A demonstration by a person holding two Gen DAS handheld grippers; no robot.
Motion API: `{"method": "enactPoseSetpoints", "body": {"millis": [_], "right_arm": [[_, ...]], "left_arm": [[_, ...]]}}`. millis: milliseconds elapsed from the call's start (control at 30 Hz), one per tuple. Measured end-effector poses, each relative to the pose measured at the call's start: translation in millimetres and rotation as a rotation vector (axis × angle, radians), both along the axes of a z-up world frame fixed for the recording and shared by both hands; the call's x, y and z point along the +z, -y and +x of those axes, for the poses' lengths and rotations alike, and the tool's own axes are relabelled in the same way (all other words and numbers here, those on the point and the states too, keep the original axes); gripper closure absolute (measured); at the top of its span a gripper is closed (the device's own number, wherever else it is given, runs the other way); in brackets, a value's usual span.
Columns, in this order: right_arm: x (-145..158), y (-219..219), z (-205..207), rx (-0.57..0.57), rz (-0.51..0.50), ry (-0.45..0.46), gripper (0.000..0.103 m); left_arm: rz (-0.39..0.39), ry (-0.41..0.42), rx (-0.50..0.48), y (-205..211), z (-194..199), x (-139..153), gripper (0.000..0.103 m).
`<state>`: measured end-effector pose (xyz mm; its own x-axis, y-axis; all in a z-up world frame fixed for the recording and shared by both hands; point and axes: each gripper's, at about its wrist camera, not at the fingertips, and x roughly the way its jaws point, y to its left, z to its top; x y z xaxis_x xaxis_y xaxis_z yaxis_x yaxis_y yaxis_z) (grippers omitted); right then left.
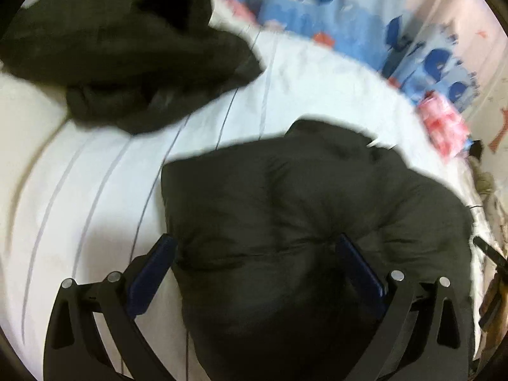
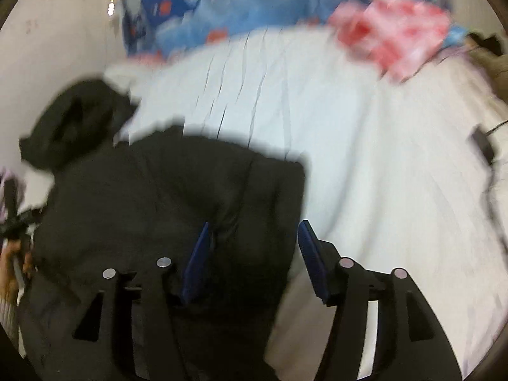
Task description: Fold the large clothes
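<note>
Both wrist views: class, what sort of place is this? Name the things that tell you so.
Most likely a bedroom. A white striped bed sheet covers a soft, wide surface, a blue whale-print quilt lies bunched at its far edge, and a dark padded jacket lies on the sheet for folding.

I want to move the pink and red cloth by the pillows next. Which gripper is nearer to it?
Probably the right. The right gripper hangs over the dark jacket's edge on the pink and red cloth's side; the left gripper hangs over its far edge.

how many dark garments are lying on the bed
2: a puffy dark jacket folded under both grippers, and a dark bundle beyond it on the white sheet. More may lie out of frame.
</note>
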<state>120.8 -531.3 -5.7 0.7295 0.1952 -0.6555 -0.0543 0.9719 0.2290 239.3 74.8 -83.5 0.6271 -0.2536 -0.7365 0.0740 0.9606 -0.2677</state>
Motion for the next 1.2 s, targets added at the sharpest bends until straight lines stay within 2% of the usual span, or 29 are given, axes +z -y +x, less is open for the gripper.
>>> {"method": "enactPoseSetpoints", "body": {"millis": [67, 133, 167, 200, 267, 300, 367, 433, 500, 533, 567, 600, 667, 733, 800, 867, 900, 967, 1067, 1200], "right_arm": [[17, -16, -2, 0.052, -0.023, 0.057, 0.048], [20, -42, 11, 0.132, -0.053, 0.069, 0.043], [15, -49, 17, 0.142, -0.064, 0.048, 0.039], [-2, -57, 35, 0.138, -0.082, -0.014, 0.038], [-41, -57, 66, 0.116, -0.110, -0.155, 0.038], [-60, -50, 78, 0.124, -0.028, -0.215, 0.038], [-56, -43, 83, 0.088, 0.030, -0.231, 0.038], [-37, -38, 65, 0.090, 0.094, -0.202, 0.038], [-15, -31, 33, 0.131, 0.150, -0.158, 0.036], [-6, -23, 13, 0.143, 0.169, -0.142, 0.035], [2, -15, -11, 0.156, 0.198, -0.135, 0.030], [6, -7, -30, 0.163, 0.216, -0.138, 0.023], [7, 12, -70, 0.164, 0.237, -0.159, 0.021], [-2, 33, -118, 0.174, 0.283, -0.205, 0.021], [-13, 45, -163, 0.173, 0.340, -0.245, 0.021], [-24, 49, -209, 0.170, 0.417, -0.272, 0.021], [-30, 52, -228, 0.170, 0.465, -0.290, 0.021], [-36, 56, -256, 0.165, 0.496, -0.317, 0.021], [-46, 59, -285, 0.168, 0.561, -0.334, 0.020], [-58, 59, -314, 0.167, 0.634, -0.360, 0.020]], "left_arm": [[0.028, 0.040, -0.011, 5, -5, 9, 0.006], [0.046, 0.034, -0.018, 12, -1, 7, 0.006], [0.049, 0.014, -0.016, 15, 3, 1, 0.006], [0.062, -0.029, -0.007, 19, 9, -12, 0.006], [0.079, -0.045, -0.006, 25, 14, -25, 0.006], [0.072, -0.041, -0.008, 25, 13, -26, 0.006], [0.073, -0.046, 0.002, 24, 11, -22, 0.006], [0.107, -0.038, 0.005, 23, 3, -12, 0.006], [0.171, 0.012, -0.004, 22, -18, 4, 0.006], [0.221, 0.046, -0.010, 22, -33, 14, 0.006], [0.269, 0.077, -0.018, 23, -49, 23, 0.006], [0.300, 0.098, -0.027, 23, -61, 28, 0.006], [0.352, 0.123, -0.050, 22, -90, 38, 0.006], [0.359, 0.108, -0.104, 18, -124, 42, 0.006], [0.266, 0.040, -0.184, 8, -148, 38, 0.006], [0.125, -0.026, -0.229, -12, -171, 32, 0.006], [0.031, -0.066, -0.225, -30, -186, 26, 0.006], [-0.072, -0.137, -0.185, -60, -206, 15, 0.006], [-0.197, -0.205, -0.139, -94, -234, -4, 0.006], [-0.314, -0.270, -0.158, -104, -266, -31, 0.006]]}}
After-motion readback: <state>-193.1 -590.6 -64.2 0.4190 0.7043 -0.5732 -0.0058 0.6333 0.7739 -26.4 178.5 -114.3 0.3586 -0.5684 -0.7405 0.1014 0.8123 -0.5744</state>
